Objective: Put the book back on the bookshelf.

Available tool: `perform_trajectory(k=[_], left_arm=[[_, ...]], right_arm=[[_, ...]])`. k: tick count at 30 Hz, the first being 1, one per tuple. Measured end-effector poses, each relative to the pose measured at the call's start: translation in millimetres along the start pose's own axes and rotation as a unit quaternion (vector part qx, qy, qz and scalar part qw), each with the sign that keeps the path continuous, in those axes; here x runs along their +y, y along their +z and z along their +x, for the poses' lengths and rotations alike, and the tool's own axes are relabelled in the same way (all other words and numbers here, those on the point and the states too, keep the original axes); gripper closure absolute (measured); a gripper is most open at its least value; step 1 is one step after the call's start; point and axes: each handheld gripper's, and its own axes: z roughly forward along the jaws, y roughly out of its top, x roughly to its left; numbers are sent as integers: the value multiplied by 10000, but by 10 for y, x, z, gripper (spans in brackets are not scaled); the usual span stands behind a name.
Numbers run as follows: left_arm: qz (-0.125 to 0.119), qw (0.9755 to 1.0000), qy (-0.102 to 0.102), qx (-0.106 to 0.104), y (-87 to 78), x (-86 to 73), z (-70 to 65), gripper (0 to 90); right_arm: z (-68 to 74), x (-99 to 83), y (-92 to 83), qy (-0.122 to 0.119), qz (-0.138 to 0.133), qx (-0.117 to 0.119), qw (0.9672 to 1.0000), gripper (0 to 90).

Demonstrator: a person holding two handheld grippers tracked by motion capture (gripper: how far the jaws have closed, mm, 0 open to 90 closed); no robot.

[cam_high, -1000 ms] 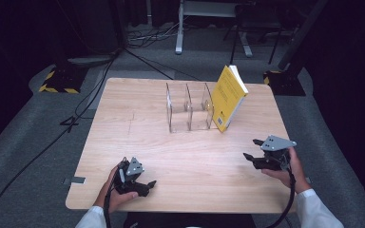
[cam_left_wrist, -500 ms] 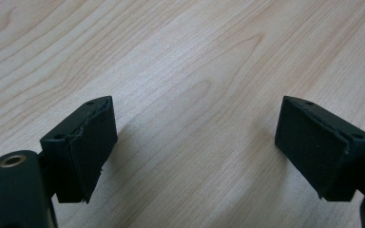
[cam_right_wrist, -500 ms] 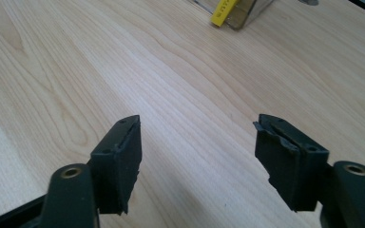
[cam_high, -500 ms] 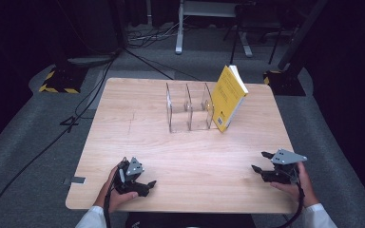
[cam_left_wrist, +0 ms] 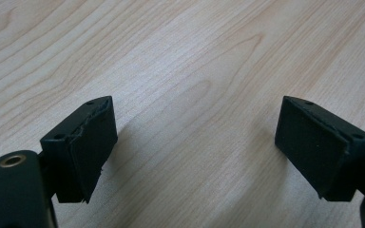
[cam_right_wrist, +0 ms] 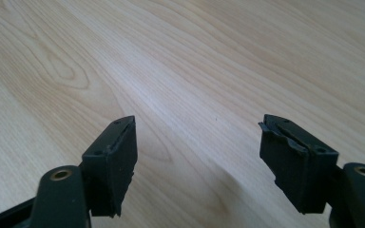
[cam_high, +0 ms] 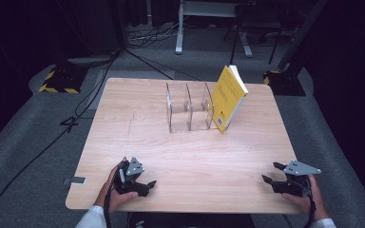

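A yellow book (cam_high: 229, 97) leans tilted against the right end of a clear plastic divider rack (cam_high: 189, 107) at the back middle of the wooden table (cam_high: 185, 156). My left gripper (cam_high: 148, 185) rests low at the table's near left corner, open, with bare wood between its pads (cam_left_wrist: 92, 147). My right gripper (cam_high: 273, 173) sits at the near right corner, far from the book, also open with nothing held. In the right gripper view its fingers (cam_right_wrist: 115, 164) stand wide apart over plain wood grain.
The rack has empty slots. Dark floor surrounds the table, with cables (cam_high: 38, 152) running off to the left, a yellow-and-black striped base (cam_high: 59, 80) at back left, and stand legs (cam_high: 197, 19) behind the table.
My right gripper has drawn back toward the near right corner of the table, away from the book. The left gripper has stayed where it was.
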Motion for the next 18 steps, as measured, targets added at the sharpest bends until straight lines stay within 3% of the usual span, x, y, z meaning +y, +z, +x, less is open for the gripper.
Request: perform_trajectory(k=[8,13,18], left_arm=[[0,10000,1,1,0,0,0,144],[-5,10000,0,-1,1,0,0,144],[-3,10000,6,0,1,0,0,144]], right_arm=[[-45,-187,-87,415,0,-55,9991,272],[-59,-241,-133,544,-12,-101,9985,256],[-91,-281,-147,763,271,11,9967,240]])
